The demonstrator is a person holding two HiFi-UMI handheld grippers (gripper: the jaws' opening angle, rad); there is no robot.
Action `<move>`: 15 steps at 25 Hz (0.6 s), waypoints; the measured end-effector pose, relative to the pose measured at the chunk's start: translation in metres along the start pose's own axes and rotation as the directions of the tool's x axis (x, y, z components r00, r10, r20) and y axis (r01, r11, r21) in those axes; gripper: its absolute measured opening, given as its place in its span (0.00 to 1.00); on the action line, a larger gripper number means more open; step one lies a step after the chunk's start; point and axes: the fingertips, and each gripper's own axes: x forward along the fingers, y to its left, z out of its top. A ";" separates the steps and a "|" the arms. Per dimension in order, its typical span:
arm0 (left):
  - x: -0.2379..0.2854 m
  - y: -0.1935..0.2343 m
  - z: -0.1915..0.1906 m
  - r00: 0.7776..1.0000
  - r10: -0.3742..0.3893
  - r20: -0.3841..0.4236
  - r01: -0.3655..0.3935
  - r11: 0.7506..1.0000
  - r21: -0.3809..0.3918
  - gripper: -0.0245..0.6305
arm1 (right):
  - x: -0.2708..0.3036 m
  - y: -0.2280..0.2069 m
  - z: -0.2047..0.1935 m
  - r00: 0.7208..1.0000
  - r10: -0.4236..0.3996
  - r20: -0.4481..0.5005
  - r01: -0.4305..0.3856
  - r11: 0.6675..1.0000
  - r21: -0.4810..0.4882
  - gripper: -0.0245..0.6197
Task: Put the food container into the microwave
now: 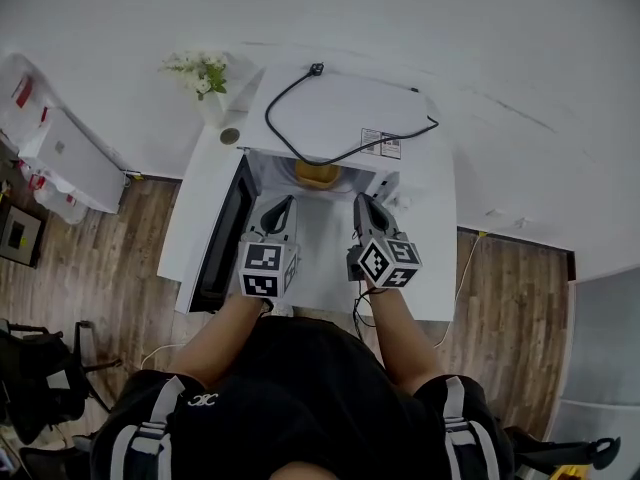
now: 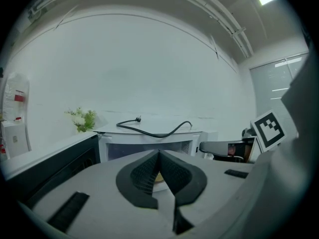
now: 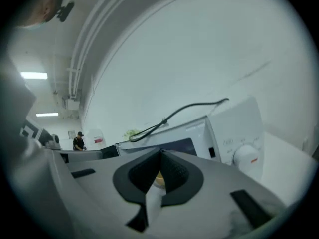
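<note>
Overhead, microwave (image 1: 350, 113) top label (image 1: 381, 144): print unreadable.

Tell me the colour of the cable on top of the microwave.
Black. The cable shows best in the head view.

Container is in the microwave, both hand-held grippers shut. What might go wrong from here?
1. The door stands wide open beside the left hand-held gripper; pushing it with shut jaws may slip.
2. The food container seems to sit near the opening, so the closing door might clip it.
3. The loose cord on the microwave could slide off when jolted.
</note>
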 end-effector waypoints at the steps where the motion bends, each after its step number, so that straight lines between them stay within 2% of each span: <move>1: 0.001 -0.003 0.000 1.000 -0.006 0.000 0.006 1.000 0.001 0.06 | -0.005 0.003 0.008 1.000 -0.003 0.015 0.004 0.998 -0.058 0.03; 3: 0.004 -0.008 0.001 1.000 -0.017 0.003 0.017 1.000 0.004 0.06 | -0.015 0.006 0.021 0.999 -0.018 0.045 0.024 0.989 -0.148 0.03; 6: 0.007 -0.017 0.003 0.999 -0.034 0.009 0.034 0.999 0.009 0.06 | -0.028 0.001 0.032 0.995 -0.065 0.080 0.080 0.975 -0.206 0.03; 9: 0.008 -0.026 0.005 0.999 -0.050 0.014 0.050 0.999 0.017 0.06 | -0.037 -0.007 0.036 0.991 -0.095 0.092 0.112 0.972 -0.207 0.03; 15: 0.010 -0.038 0.004 0.998 -0.059 0.012 0.059 0.998 0.022 0.06 | -0.045 -0.019 0.035 0.990 -0.111 0.088 0.126 0.974 -0.188 0.03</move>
